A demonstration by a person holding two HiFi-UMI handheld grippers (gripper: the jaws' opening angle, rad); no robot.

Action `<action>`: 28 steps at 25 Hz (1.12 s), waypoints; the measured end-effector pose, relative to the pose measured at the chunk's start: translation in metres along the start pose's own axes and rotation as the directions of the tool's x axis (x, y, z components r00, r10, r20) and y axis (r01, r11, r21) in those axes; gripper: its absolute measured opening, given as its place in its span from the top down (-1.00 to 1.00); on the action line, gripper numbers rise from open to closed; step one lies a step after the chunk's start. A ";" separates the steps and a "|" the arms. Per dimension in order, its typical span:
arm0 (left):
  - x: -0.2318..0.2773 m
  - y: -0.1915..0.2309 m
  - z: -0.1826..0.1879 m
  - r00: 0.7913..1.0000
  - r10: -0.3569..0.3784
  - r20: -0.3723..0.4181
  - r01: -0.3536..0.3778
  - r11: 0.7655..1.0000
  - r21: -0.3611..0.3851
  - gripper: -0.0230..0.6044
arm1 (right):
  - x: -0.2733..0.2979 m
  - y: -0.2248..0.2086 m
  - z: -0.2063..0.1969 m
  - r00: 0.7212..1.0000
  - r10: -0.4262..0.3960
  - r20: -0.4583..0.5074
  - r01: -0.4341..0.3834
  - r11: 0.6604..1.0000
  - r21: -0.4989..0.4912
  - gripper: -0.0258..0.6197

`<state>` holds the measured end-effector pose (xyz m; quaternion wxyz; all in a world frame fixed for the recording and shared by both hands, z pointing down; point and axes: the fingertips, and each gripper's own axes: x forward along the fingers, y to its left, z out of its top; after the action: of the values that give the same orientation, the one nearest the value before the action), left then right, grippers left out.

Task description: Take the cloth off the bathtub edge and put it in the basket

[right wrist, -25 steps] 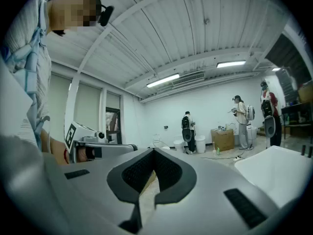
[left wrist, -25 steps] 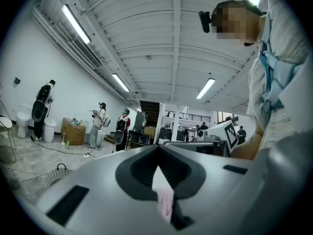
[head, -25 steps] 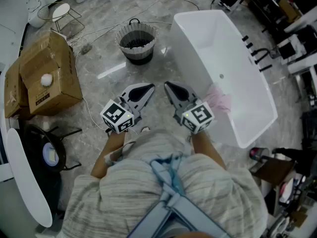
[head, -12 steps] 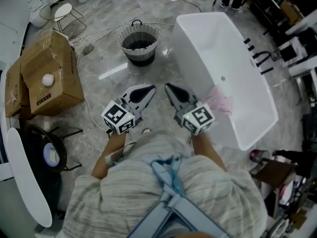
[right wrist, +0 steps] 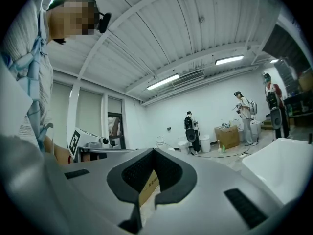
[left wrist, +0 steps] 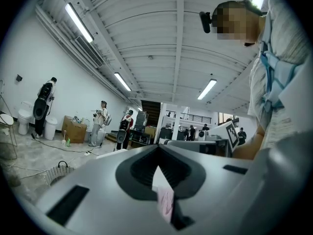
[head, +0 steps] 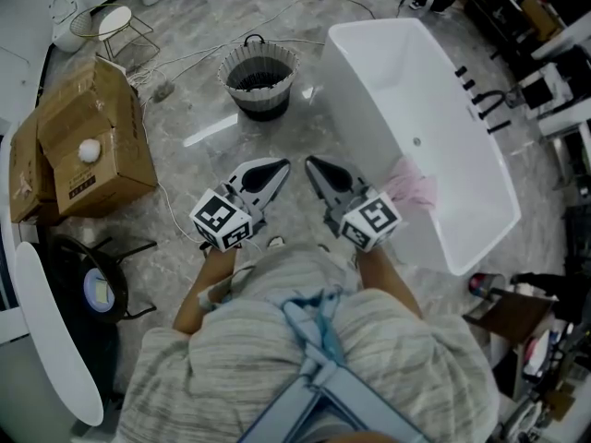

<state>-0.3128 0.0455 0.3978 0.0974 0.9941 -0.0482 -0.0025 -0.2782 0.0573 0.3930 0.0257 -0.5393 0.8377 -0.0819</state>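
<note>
On the near rim of the white bathtub point(head: 369, 100), at the person's right in the head view, the pink cloth point(head: 412, 190) lies draped, well apart from the dark basket point(head: 259, 79) standing on the floor beyond. The left gripper point(head: 275, 167) and right gripper point(head: 316, 166) hover side by side in front of the person, both closed and empty. Bare floor lies between tub and basket, though cables point(head: 185, 58) trail near the basket and could snag a foot. In the left gripper view, the left gripper point(left wrist: 157, 155) has its jaws pressed together on nothing, and the cloth point(left wrist: 165, 202) shows beyond them. A thin pinch would likely let it slip into the tub. In the right gripper view, the right gripper point(right wrist: 154, 153) is likewise closed and bare, with the cardboard box point(right wrist: 148, 185) beyond and the tub's edge point(right wrist: 279, 163) at the right.
</note>
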 end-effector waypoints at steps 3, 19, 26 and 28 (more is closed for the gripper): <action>0.001 -0.001 -0.001 1.000 -0.011 0.000 0.011 1.000 -0.002 0.92 | -0.003 -0.002 -0.002 1.000 -0.016 0.000 0.016 1.000 0.004 0.92; 0.088 -0.006 -0.014 1.000 0.009 -0.014 -0.009 0.999 -0.045 0.92 | -0.045 -0.091 -0.002 0.999 -0.022 -0.042 0.022 1.000 -0.015 0.91; 0.196 -0.025 -0.013 1.000 0.011 -0.021 -0.012 0.998 -0.057 0.92 | -0.091 -0.179 0.012 0.998 0.022 -0.057 -0.023 1.000 -0.021 0.92; 0.225 -0.030 -0.011 1.000 0.008 -0.019 -0.009 0.999 -0.042 0.92 | -0.103 -0.202 0.019 0.998 0.045 -0.050 -0.047 0.998 -0.036 0.91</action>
<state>-0.0856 0.0548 0.4034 0.1189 0.9916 -0.0512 0.0065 -0.0514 0.0672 0.4027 -0.0029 -0.5182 0.8516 -0.0789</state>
